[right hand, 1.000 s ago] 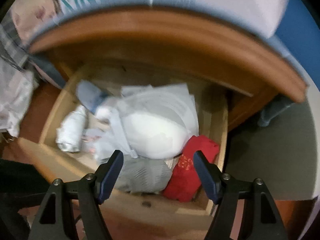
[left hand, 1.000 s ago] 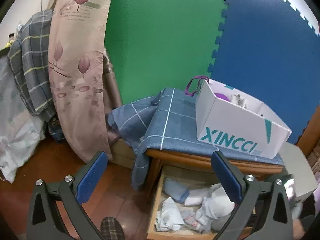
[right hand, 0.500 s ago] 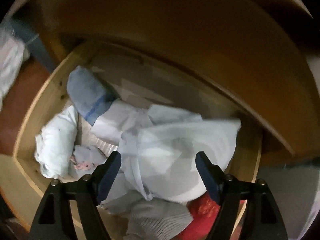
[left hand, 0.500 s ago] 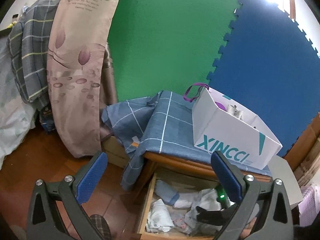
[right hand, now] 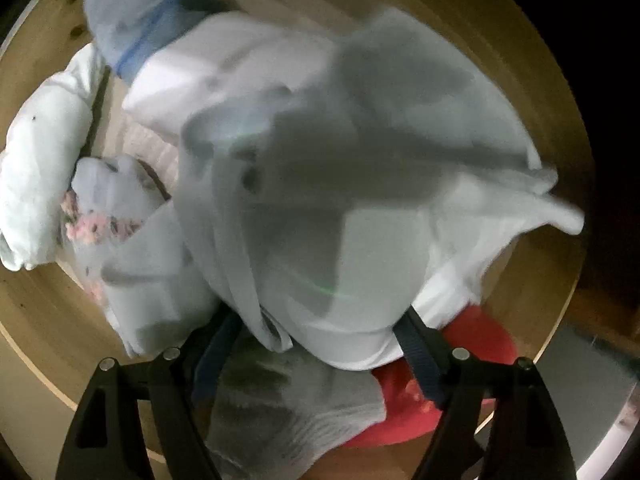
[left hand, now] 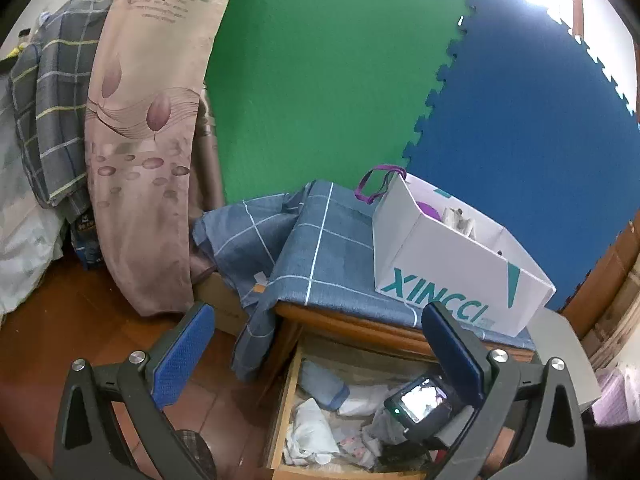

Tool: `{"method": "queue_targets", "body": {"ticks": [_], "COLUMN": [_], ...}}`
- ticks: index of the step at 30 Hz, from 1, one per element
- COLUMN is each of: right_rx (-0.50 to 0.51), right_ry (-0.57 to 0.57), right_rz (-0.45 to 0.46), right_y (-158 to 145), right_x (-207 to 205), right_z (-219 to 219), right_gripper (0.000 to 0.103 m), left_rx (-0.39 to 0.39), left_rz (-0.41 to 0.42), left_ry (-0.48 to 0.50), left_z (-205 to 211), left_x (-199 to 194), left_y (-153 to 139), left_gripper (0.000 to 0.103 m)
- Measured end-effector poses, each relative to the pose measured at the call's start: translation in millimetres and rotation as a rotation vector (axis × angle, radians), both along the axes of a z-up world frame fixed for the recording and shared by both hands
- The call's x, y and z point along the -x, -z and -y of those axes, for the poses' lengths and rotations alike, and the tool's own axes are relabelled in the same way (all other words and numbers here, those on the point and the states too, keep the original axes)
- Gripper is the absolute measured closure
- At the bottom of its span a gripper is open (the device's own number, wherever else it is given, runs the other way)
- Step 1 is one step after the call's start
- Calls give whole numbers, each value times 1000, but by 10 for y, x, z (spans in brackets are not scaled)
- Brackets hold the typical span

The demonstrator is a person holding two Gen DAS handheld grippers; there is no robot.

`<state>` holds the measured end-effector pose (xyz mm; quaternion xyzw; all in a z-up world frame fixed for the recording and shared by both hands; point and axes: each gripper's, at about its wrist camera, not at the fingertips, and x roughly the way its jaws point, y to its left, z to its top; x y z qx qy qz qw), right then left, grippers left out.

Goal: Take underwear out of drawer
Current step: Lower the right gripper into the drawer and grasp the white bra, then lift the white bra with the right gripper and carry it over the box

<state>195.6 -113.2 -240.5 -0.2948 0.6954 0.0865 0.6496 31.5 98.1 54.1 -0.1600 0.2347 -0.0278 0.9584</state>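
Green and blue foam mats (left hand: pixel 360 92) with jigsaw edges back the scene, a floral curtain (left hand: pixel 140 140) hangs at the left, and the floor is glossy reddish wood. A wooden nightstand (left hand: pixel 352 322) carries a blue checked cloth (left hand: pixel 320 256), soft and rumpled, and a stiff white cardboard box (left hand: pixel 448 276) with teal lettering. Below it the pale pine drawer (right hand: pixel 36 320) stands pulled out, stuffed with soft bundles: a blue-banded roll (right hand: pixel 132 20), a white roll (right hand: pixel 36 184), a flower-print piece (right hand: pixel 100 216), ribbed grey knit (right hand: pixel 296 408), something red (right hand: pixel 476 360). On top lies the underwear (right hand: pixel 340 184), a big, thin, pale crumpled heap, blurred here. The right gripper (right hand: pixel 316 344) points steeply down into the drawer, jaws spread wide and just narrowed a touch, one finger (right hand: pixel 218 344) on either side of the heap's near edge; whether the pads actually press the cloth is hidden under the folds. From the left wrist view its dark body and lit screen show above the clothes. The left gripper (left hand: pixel 316 344) hovers above the floor and drawer front, its blue textured pads (left hand: pixel 180 356) wide apart with nothing between them.
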Motion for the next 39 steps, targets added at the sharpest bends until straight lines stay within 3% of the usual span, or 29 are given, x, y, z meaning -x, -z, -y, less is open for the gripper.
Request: {"method": "queue_targets", "body": {"ticks": [2,3,5,6,8,14,17,21,39], "right_rx": [-11,-39,-4,-27,-52,-229,-382,-489,-530], "right_ry": [-25,-16,-29,-21,-52,-129,-66,-22,61], "right_rz": [-10,-12,78,85,111,342,421,472,614], "right_y": [14,-7,-73,-90,-155,-760,-1213,-1793,-2681], "right_x": [-38,-71,-120,-120,-66,442,628,685,1139], "right_z": [-47,-48,-6,21,18,90,245,518,831], "right_gripper": [32,56,88,90,91,92,92,92,92], "left_rx": [-11,-11,-7,-7,-5,-38,-65,-96,-207], "left_rz": [3,3,-3,-4,-5,11,1,-15,-73], "left_ry": [-4,-4,-12,-13,-11,-26,-35,-40,-67], "left_z": [6,2,-7,-9,-9,6,32,84,220], "left_x": [6,4,-11,-12,-19,-7,-32,-60,-138], "left_y": [-2,1,14,19,20,18,37,68,202], "left_gripper": [0,0,0,0,0,0,0,0,0]}}
